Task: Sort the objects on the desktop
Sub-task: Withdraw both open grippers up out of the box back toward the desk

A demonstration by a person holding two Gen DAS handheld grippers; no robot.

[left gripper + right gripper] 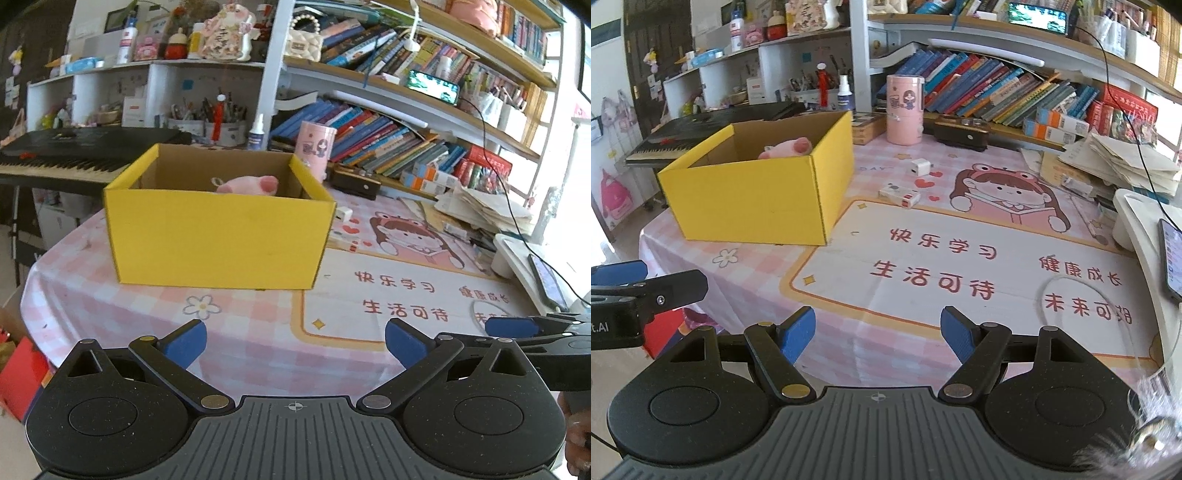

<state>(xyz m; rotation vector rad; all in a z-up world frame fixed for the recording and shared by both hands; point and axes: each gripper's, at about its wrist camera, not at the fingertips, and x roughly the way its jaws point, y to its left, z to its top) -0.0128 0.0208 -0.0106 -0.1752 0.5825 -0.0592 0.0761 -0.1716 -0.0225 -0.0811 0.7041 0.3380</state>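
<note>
The right wrist view shows a small white charger cube and a flat white packet lying on the desk beside the yellow cardboard box. In the left wrist view the box hides most of them. The box stands near the desk's far left corner, with a soft pink plush toy inside. The left gripper and the right gripper hang over the desk's near edge, their blue fingers spread and holding nothing.
</note>
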